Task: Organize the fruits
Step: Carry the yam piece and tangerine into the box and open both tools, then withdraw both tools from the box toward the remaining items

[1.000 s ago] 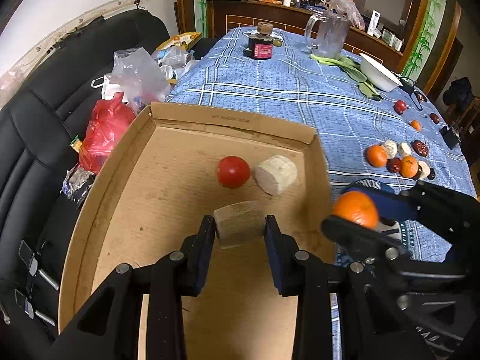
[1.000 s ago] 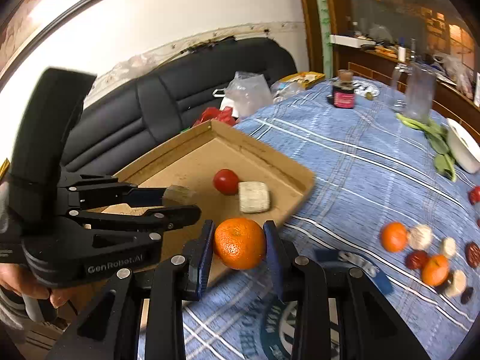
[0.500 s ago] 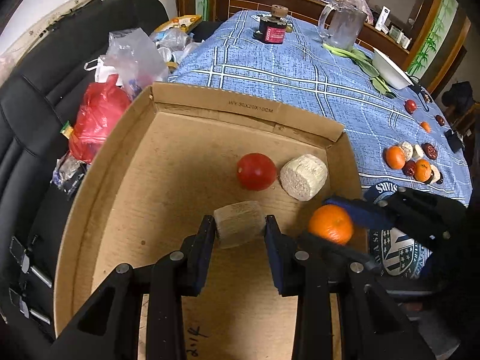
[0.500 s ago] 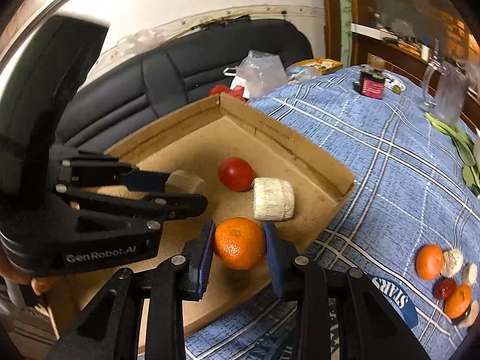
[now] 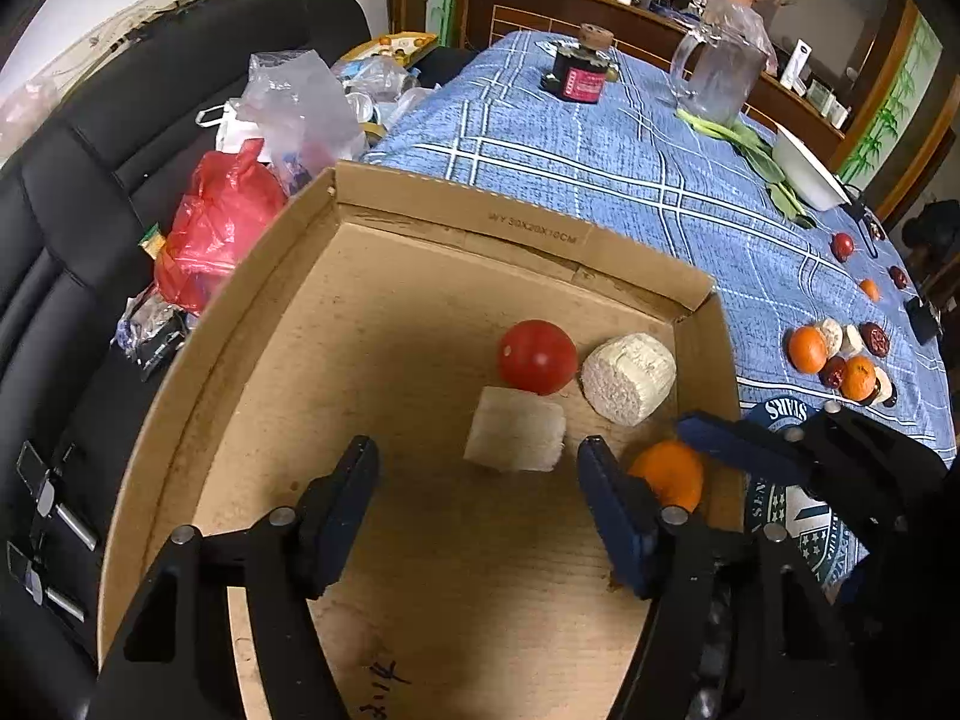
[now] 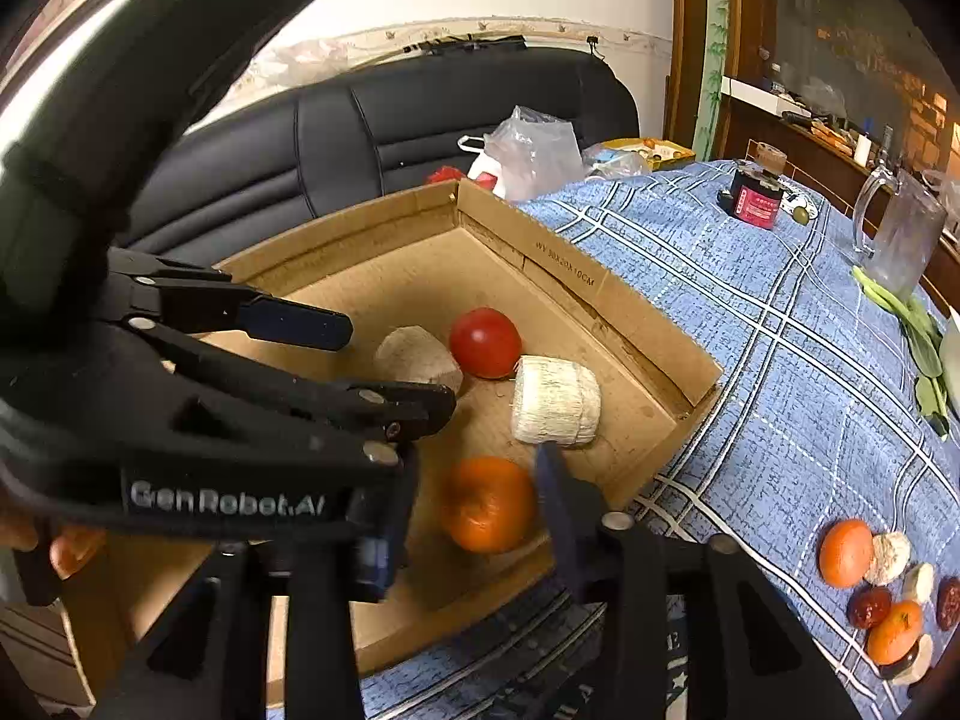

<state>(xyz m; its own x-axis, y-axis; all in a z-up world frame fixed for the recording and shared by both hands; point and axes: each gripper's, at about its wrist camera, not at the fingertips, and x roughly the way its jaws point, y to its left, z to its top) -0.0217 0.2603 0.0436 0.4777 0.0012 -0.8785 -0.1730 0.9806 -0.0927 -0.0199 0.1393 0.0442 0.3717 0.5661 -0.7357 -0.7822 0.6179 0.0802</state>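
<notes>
Now that your left tool [image 5: 477,468] stands with its jaws spread wide, the pale cut chunk [image 5: 515,429] it clamped half a second ago lies free on the floor of the cardboard box [image 5: 420,204], just in front of the fingertips and touching the red tomato [image 5: 536,356]. Beside those sits the white fibrous cylinder [image 5: 627,378]. From the left wrist view you also see the orange [image 5: 669,476] low in the box's near right corner, between the blue pads of your right tool; contact there cannot be read from this side.

Right wrist view: your right tool [image 6: 474,501] has opened too. A gap shows on the left of the orange [image 6: 487,503], which rests on the box floor rather than hanging in a grip as it did a second ago. The left tool [image 6: 396,366] crosses the frame above the chunk [image 6: 417,358].

Judgement: both drops are complete, four items are boxed. More fruit [image 6: 876,570] waits on the blue plaid surface [image 6: 750,312], so withdrawing both tools to fetch it looks next.
</notes>
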